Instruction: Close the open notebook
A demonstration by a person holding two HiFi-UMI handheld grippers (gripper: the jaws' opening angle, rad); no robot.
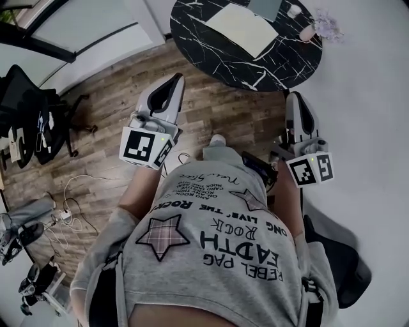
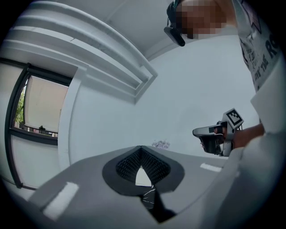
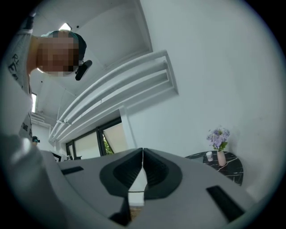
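Note:
The open notebook (image 1: 243, 28) lies with cream pages up on a round black marble table (image 1: 223, 60) at the top of the head view. Both grippers are held level in front of the person, short of the table's near edge. My left gripper (image 1: 175, 79) is shut and holds nothing. My right gripper (image 1: 295, 97) is shut and empty too. In the left gripper view the jaws (image 2: 141, 150) meet, with a sliver of white page (image 2: 142, 178) showing below them. In the right gripper view the jaws (image 3: 143, 152) also meet.
On the table stand a pink vase with purple flowers (image 1: 308, 32), a small white cup (image 1: 294, 11) and a grey flat object (image 1: 265, 7). Black office chairs (image 1: 32, 121) and floor cables (image 1: 70, 211) lie left. The vase (image 3: 221, 157) shows in the right gripper view.

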